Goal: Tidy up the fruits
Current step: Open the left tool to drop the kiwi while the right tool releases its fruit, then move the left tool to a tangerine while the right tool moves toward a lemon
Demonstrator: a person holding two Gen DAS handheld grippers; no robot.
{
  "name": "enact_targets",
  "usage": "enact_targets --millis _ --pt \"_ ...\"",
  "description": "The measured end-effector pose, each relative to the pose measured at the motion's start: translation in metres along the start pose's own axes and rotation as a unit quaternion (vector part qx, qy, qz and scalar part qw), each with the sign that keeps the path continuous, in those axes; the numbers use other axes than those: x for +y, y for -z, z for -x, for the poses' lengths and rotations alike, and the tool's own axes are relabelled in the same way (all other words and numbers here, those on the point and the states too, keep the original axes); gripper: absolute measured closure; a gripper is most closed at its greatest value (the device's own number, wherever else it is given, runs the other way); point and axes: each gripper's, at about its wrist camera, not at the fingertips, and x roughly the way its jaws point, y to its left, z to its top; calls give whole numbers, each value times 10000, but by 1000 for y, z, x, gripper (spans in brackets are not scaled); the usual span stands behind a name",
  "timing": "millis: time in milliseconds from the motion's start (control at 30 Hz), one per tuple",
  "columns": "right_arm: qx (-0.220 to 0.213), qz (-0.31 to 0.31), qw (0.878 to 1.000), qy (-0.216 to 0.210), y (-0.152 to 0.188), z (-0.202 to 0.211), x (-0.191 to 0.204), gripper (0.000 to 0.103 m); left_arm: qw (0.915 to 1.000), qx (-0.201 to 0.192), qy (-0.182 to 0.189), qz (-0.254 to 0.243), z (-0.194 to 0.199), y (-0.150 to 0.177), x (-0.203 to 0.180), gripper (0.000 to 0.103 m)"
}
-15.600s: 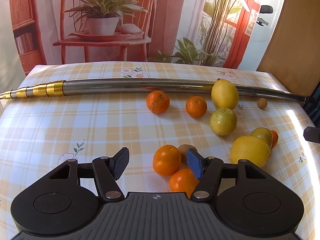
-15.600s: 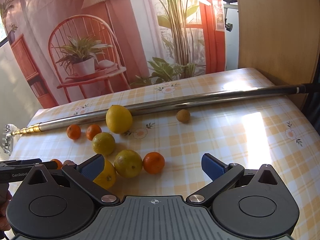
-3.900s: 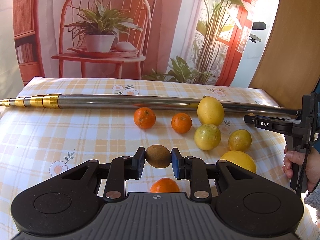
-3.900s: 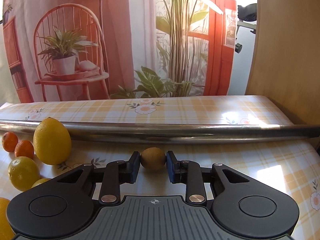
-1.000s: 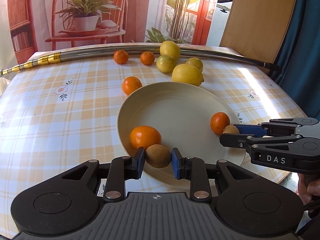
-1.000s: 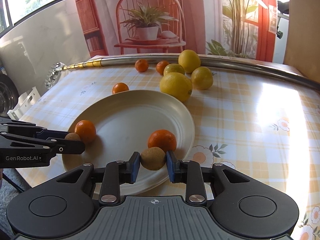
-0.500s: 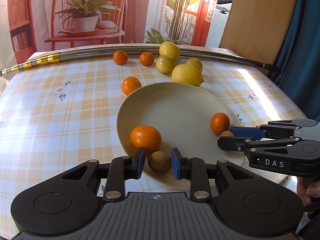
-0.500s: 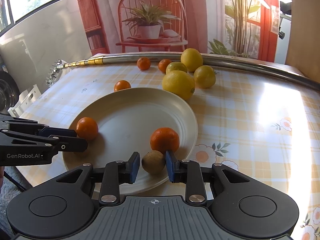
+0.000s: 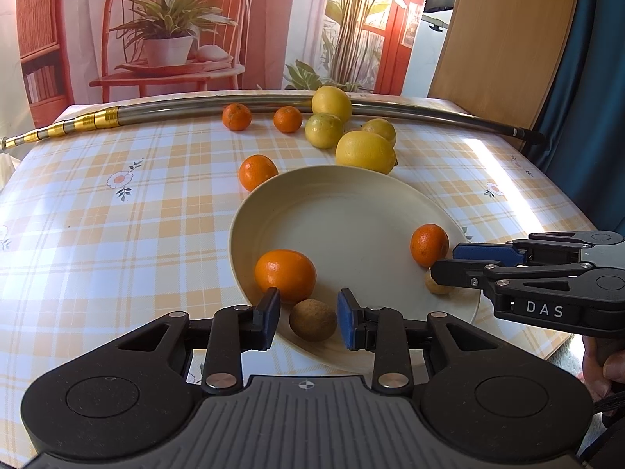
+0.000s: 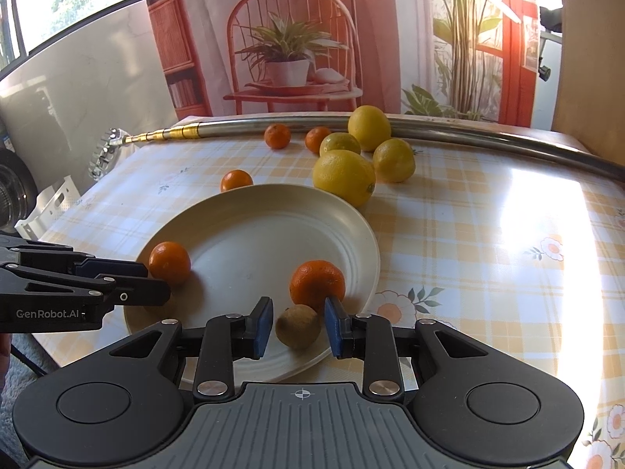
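A cream plate (image 9: 351,211) (image 10: 250,234) holds two oranges and two brown kiwis. My left gripper (image 9: 308,318) is open around a kiwi (image 9: 312,319) that rests on the plate's near rim, beside an orange (image 9: 285,274). My right gripper (image 10: 299,326) is open around the other kiwi (image 10: 297,326) (image 9: 438,286), with an orange (image 10: 317,280) (image 9: 429,244) just behind it. Neither kiwi touches the pads. Each gripper shows in the other's view, the right one (image 9: 461,262) and the left one (image 10: 146,279).
Beyond the plate lie several lemons (image 9: 365,151) (image 10: 343,176) and three loose oranges (image 9: 258,172) (image 10: 236,180). A long metal pole (image 9: 234,107) (image 10: 468,133) runs across the back of the checked tablecloth. The table edge (image 9: 558,348) is close on the right, where a hand (image 9: 609,367) holds the gripper.
Both grippers have opened wider and let the kiwis go onto the plate. Each kiwi now sits lower, free between the pads.
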Motion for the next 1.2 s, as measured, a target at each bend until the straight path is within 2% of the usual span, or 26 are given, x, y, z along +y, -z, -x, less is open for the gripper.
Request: enact_targets --millis 167,333,833,1067,1200 --pt "-344 -64 9994 75 -11 13 -7 75 9995 -286 -11 -108 12 -9 -1 64" --pt "-464 -205 9986 170 -24 16 -21 74 9991 -412 21 -8 19 -27 9 64" --pt "-1100 -318 9919 542 -79 20 -61 73 9918 -1179 -438 232 47 -100 49 61" --pt "-1135 -435 9906 632 -92 7 -76 73 9922 -1122 -392 369 42 -115 60 60" --pt "-1088 -460 9910 627 -95 -3 -80 73 9954 -778 -196 521 20 -116 65 60"
